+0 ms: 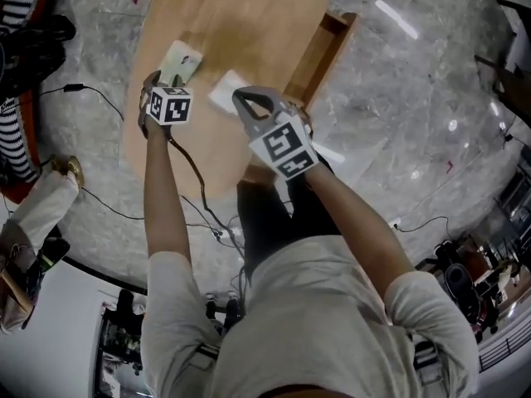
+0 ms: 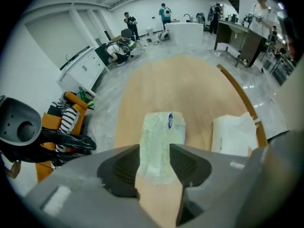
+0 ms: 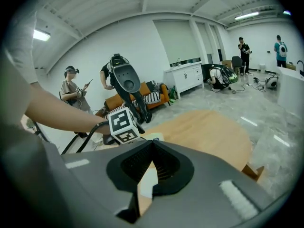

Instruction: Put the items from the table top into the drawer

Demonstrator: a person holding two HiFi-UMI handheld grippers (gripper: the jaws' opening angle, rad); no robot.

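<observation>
**Two packs on the worktop, drawer pulled out**

A pale green pouch (image 1: 180,63) lies flat on the oval wooden worktop (image 1: 241,15). It is soft and slightly crinkled, with a small blue sticker near its far end and a pale strip at its near end. Beside it, with bare wood between the two, lies a white paper pack (image 1: 227,93). This pack is squarish, its upper edge rumpled, and it sits close to the worktop's edge. Just past that edge the wooden drawer (image 1: 330,46) stands open, jutting out from the worktop's side. What the drawer holds cannot be made out.
</observation>
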